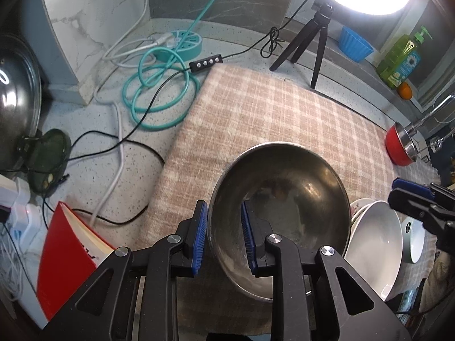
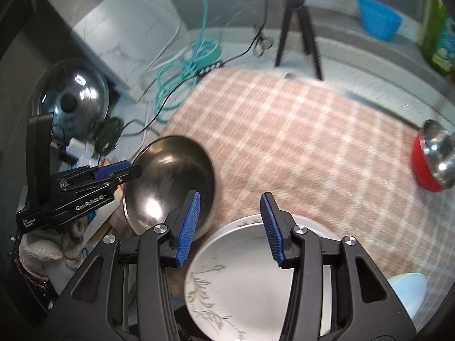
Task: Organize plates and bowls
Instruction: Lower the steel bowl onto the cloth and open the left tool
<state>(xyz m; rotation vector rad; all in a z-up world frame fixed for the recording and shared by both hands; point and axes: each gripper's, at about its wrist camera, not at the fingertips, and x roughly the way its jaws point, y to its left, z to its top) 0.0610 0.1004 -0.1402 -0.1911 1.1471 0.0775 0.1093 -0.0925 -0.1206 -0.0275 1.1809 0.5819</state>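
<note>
Straddling the near rim of the steel bowl on the checked mat, left gripper shows loosened pads; slippage probable. Right gripper hangs part-open, empty, above the stacked white plates; collision risk.

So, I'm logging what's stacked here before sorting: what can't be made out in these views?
- Dishes under the white plate: right wrist view, covered by it.
- Steel bowl near rim: left wrist view, behind the left gripper.
- Red bowl: right wrist view, motion-blurred, contents unreadable.
</note>
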